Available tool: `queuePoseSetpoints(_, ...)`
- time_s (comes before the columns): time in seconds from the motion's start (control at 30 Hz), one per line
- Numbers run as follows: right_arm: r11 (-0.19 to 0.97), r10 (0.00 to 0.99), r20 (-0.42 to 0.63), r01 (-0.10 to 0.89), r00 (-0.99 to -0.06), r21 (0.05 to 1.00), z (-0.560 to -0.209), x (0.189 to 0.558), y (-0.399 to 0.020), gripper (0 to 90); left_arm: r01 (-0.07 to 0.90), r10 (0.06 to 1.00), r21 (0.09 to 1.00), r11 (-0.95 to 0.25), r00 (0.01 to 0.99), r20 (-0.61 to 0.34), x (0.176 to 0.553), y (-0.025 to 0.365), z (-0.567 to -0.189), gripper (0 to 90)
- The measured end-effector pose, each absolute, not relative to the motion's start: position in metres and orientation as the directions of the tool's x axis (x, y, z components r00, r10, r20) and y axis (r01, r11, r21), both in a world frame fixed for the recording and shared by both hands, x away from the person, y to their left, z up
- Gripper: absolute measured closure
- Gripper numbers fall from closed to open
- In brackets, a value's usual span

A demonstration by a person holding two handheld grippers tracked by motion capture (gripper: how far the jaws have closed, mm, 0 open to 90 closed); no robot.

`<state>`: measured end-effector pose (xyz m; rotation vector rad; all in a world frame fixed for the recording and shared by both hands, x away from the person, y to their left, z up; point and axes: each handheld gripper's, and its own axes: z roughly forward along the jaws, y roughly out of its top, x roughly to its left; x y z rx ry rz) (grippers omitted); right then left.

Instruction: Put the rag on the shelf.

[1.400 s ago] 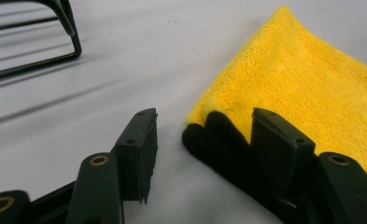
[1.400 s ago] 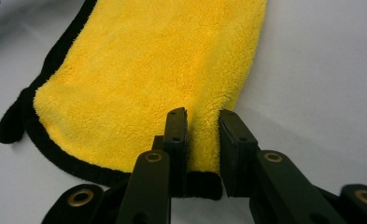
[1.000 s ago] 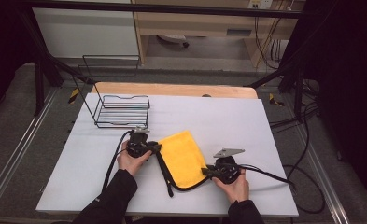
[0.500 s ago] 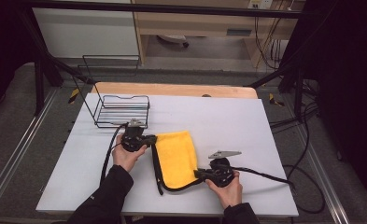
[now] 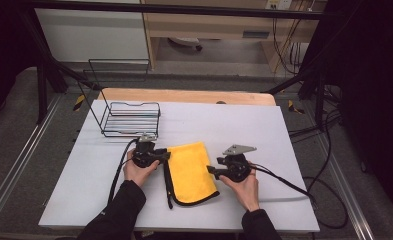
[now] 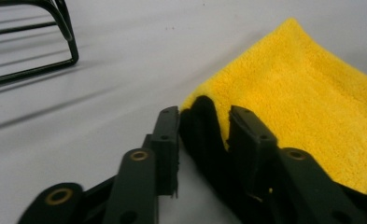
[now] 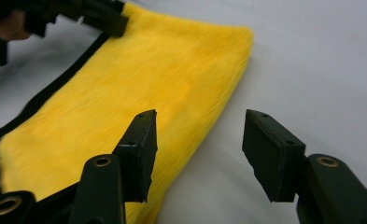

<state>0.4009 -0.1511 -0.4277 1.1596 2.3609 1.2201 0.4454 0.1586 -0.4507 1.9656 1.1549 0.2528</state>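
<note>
— What is the person wearing?

— Black long sleeves point(image 5: 119, 210) on both forearms, reaching the wrists; the hands are bare.

— And the tools?

— The left gripper point(image 5: 165, 156), nearer the wire basket point(image 5: 129, 119), is black with a small grey plate on top and a black cable trailing off it. The right gripper point(image 5: 210, 170), farther from the basket, bears a larger grey three-cornered plate point(image 5: 239, 149) and a black cable too.

— Up close?

— Matte black jaws with flat pads point(image 7: 274, 154), small screw holes, brass-ringed pivot holes.

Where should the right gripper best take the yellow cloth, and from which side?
Probably at the cloth's right folded edge, coming low from the right. The cloth lies flat on the table, so only an edge gives a lip to pinch. The right gripper already stands open there.
</note>
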Motion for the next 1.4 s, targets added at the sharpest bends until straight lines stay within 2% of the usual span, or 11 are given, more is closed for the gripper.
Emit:
queuePoseSetpoints(0.1, 0.326, 0.737, 0.155, 0.548, -0.658, 0.771, -0.432, 0.426, -0.144, 47.0, 0.627, 0.799, 0.738, -0.249, 0.564, -0.210, 0.446, 0.157, -0.454, 54.7)
queuePoseSetpoints(0.2, 0.305, 0.738, 0.179, 0.559, -0.651, 0.771, -0.435, 0.448, -0.136, 50.4, 0.627, 0.798, 0.739, -0.246, 0.564, -0.213, 0.446, 0.158, -0.455, 54.2)
queuePoseSetpoints(0.43, 0.315, 0.749, 0.187, 0.590, -0.636, 0.743, -0.443, 0.478, -0.121, 64.1, 0.630, 0.794, 0.731, -0.262, 0.571, -0.208, 0.447, 0.157, -0.454, 59.4)
queuePoseSetpoints(0.5, 0.328, 0.750, 0.179, 0.592, -0.637, 0.736, -0.446, 0.481, -0.120, 67.4, 0.625, 0.791, 0.735, -0.263, 0.576, -0.207, 0.448, 0.156, -0.454, 62.9)
queuePoseSetpoints(0.8, 0.342, 0.739, 0.193, 0.606, -0.646, 0.718, -0.451, 0.483, -0.119, 75.6, 0.628, 0.791, 0.734, -0.256, 0.573, -0.214, 0.449, 0.156, -0.454, 65.2)
queuePoseSetpoints(1.03, 0.329, 0.738, 0.225, 0.631, -0.636, 0.703, -0.450, 0.484, -0.119, 83.2, 0.621, 0.794, 0.745, -0.244, 0.568, -0.214, 0.448, 0.154, -0.454, 74.8)
queuePoseSetpoints(1.2, 0.307, 0.749, 0.237, 0.640, -0.619, 0.704, -0.447, 0.483, -0.120, 85.0, 0.618, 0.790, 0.748, -0.243, 0.573, -0.217, 0.448, 0.154, -0.453, 78.2)
queuePoseSetpoints(1.4, 0.281, 0.743, 0.227, 0.602, -0.630, 0.747, -0.434, 0.475, -0.123, 85.1, 0.582, 0.780, 0.781, -0.227, 0.589, -0.212, 0.442, 0.157, -0.443, 79.2)
